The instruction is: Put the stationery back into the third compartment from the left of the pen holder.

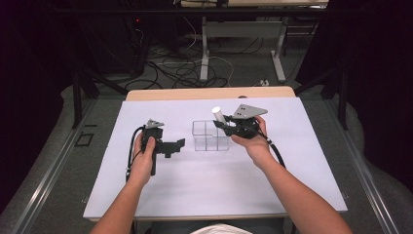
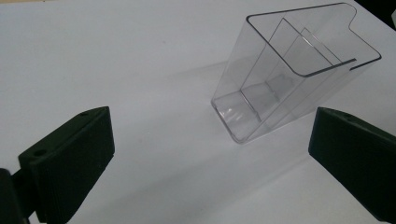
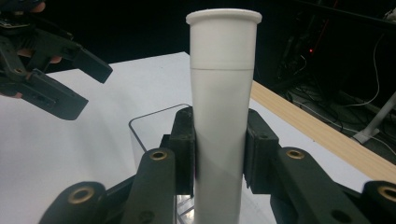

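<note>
The right gripper has its jaws clamped on an upright white plastic tube with a flanged rim, held above what looks like the right rim of the clear plastic divided box on the white counter. The left gripper, beside the box, has its jaws spread wide with nothing between them.

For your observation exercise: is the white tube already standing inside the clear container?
No: the right tool holds the white tube above the clear container.

Bright table, dark surroundings, soft shadows
</note>
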Available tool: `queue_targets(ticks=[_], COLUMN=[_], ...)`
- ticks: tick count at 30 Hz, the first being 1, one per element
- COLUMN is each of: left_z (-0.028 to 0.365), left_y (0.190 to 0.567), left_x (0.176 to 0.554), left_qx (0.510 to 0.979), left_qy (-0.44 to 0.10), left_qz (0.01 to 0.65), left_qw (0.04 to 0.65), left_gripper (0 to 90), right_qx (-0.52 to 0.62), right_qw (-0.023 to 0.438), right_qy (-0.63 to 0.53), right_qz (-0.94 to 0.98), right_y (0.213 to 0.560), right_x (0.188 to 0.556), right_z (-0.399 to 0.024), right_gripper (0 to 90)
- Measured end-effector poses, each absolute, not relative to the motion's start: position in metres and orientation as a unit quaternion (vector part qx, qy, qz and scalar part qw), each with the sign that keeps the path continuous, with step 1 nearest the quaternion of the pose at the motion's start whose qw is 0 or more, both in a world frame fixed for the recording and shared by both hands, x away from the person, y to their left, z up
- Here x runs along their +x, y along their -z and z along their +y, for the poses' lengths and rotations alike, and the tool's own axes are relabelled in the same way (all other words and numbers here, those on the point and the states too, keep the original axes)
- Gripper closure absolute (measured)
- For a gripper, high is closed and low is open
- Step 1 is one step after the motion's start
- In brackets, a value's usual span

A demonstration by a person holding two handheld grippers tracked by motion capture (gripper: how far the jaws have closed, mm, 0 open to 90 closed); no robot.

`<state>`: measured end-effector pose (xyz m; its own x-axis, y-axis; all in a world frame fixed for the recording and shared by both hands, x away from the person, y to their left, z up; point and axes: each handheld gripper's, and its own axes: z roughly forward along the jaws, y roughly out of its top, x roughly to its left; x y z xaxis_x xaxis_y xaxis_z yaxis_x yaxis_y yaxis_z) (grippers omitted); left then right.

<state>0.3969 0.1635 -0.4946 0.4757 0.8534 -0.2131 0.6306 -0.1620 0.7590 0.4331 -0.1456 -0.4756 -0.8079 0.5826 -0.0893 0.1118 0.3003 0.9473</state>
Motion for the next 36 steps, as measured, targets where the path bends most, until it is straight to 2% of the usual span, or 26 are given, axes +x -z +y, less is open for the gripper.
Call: queue_targets(ticks=[21, 36], left_z=[0.164, 0.163], left_y=[0.497, 0.498], left_x=[0.398, 0.398], left_qx=[0.75, 0.753], left_qy=[-0.128, -0.125], left_qz=[0.495, 0.495], left_qw=[0.419, 0.415], left_gripper=[0.5, 0.5], right_qx=[0.251, 0.266], right_qw=[0.206, 0.199], right_qy=[-0.531, -0.526], right_qz=[0.783, 0.783], right_y=[0.503, 0.517], right_x=[0.445, 0.445], right_z=[-0.132, -0.138], right_gripper=[69.2, 69.1])
